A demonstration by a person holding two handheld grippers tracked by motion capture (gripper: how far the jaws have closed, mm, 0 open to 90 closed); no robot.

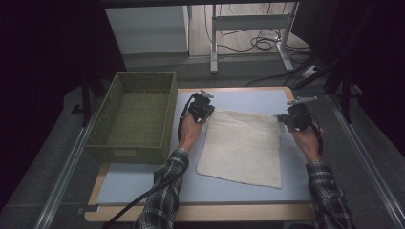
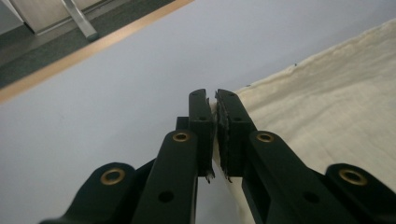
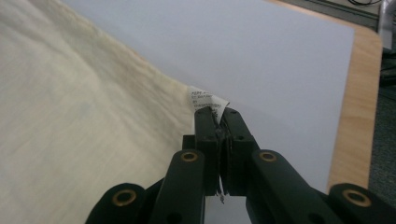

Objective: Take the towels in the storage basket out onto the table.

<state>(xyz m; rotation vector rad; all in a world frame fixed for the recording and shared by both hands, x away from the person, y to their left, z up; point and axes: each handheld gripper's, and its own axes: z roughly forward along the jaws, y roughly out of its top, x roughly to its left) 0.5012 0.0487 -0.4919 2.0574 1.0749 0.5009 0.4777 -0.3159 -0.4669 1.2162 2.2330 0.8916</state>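
Cream, coarse-woven square cloth [image 1: 243,145] lies flat on the pale blue mat of the table [image 1: 143,183], rotated a bit so its edges run skewed to the table edge. Left tool [image 1: 206,113] is clamped on the cloth's far left corner; in the left gripper view the black jaws stand together with a sliver of cream fabric [image 2: 215,122] pinched between them, and the rest of the cloth spreads away to the right of the jaws. Right tool [image 1: 285,120] is clamped on the far right corner; the right gripper view shows the jaws together on the fabric right at the small white printed care label [image 3: 208,101], cloth spreading off to the left.

Key relation: both tools sit on the far edge of the cloth, one per corner, so the held edge runs roughly left to right between them and the whole free body of the cloth lies toward the person, near edge flat on the mat. Far corners look slightly raised. Likely a fold is starting: the held edge would have to travel toward the near edge, both hands together, keeping the edge taut.

Green woven rectangular basket [image 1: 114,143] sits left of the cloth, just beside the left hand [image 1: 191,131], so the left arm is the nearer one to it. Basket looks empty.
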